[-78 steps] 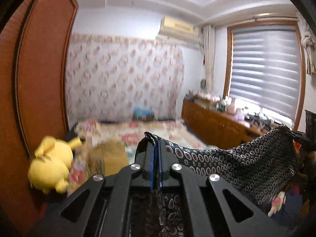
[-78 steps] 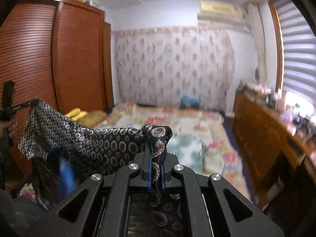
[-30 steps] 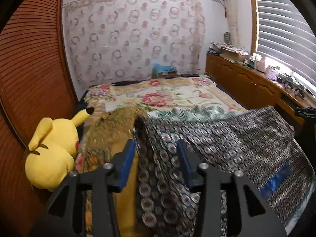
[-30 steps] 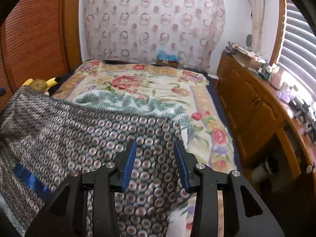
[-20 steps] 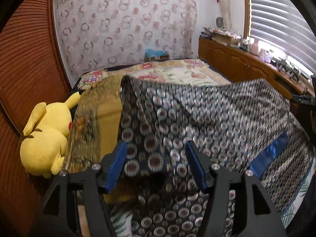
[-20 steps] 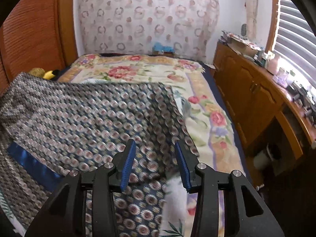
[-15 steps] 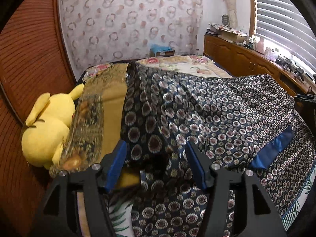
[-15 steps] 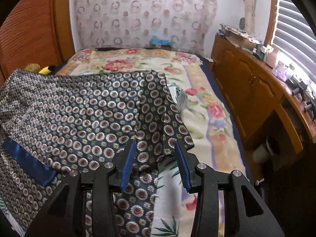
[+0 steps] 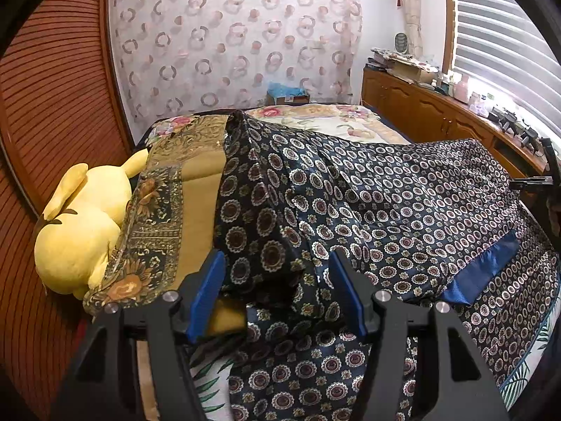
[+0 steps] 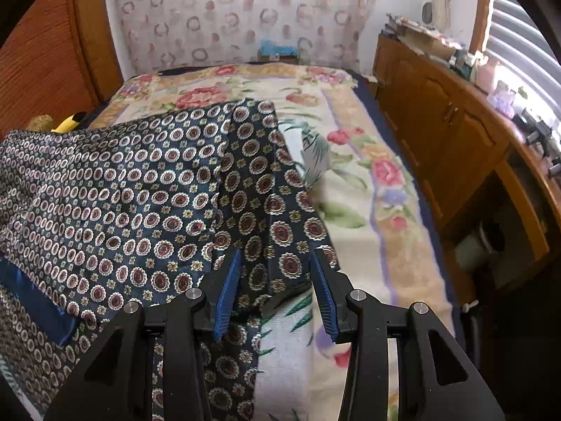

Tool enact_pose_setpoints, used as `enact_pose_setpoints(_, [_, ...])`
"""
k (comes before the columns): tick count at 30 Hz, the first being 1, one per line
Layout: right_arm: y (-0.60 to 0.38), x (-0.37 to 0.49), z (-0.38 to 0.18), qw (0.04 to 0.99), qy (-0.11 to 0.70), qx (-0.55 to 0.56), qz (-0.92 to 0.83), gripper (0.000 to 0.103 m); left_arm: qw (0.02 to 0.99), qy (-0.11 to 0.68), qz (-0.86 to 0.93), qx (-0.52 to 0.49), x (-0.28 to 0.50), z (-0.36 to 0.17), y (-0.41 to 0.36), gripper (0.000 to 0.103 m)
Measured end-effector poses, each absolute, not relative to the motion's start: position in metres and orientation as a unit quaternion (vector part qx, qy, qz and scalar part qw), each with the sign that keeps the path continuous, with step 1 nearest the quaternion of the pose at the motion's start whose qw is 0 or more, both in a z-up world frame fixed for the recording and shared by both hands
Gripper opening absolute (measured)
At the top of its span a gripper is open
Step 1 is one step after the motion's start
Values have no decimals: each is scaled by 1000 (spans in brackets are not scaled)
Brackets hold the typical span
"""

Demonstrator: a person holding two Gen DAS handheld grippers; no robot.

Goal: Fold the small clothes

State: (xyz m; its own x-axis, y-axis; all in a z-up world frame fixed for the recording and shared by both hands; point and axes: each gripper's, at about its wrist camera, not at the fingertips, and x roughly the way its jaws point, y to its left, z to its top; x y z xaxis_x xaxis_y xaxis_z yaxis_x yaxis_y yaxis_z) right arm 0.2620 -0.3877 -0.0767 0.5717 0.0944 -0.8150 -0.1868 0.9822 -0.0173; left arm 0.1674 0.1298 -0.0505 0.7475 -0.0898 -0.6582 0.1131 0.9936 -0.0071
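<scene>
Left wrist view: both grippers, left gripper (image 9: 277, 293) and right gripper (image 10: 275, 289), gape over the patterned garment (image 9: 385, 203); smooth its edge flat on the bed (image 10: 354, 182) before refolding.

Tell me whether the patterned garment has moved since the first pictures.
Yes. The patterned garment went down: earlier it hung against the wall, now it lies on the bed.

You see glossy silky patterned garment (image 9: 385, 203), plush yellow toy (image 9: 80, 231), matt black plastic fingers (image 10: 224, 291) with ribbed blue pads, polished wood cabinet (image 10: 455, 133).
</scene>
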Motion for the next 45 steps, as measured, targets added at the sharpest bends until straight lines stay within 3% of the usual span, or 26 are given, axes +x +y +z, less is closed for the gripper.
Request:
enact_pose_setpoints(3, [-379,266,-82,879,465,-68,83,39,934,352,-53,19,168,-51,128,60])
enact_pose_setpoints(5, [-373,269,-86,874,472,-88,75,29,934,353,-53,19,170,-52,128,60])
enact_pose_setpoints(7, [-368,271,-86,873,471,-90,88,4,934,354,-54,17,171,-52,129,59])
enact_pose_setpoints(9, [-365,270,-78,878,460,-87,95,2,934,353,-53,16,172,-52,129,58])
enact_pose_setpoints(19, [-328,243,6,898,384,4,217,0,936,348,-55,9,173,-47,129,57])
enact_pose_setpoints(24, [-329,232,53,912,325,70,241,0,937,343,-60,3,174,-43,129,50])
enact_pose_setpoints(29, [-337,225,56,920,325,51,211,0,936,347,-66,3,174,-41,126,5])
enact_pose_setpoints(31, [-345,224,45,920,337,39,194,0,937,344,-68,0,170,-39,126,1])
enact_pose_setpoints(45, [-407,192,-19,907,394,51,144,0,941,324,-85,-47,108,-27,142,0])
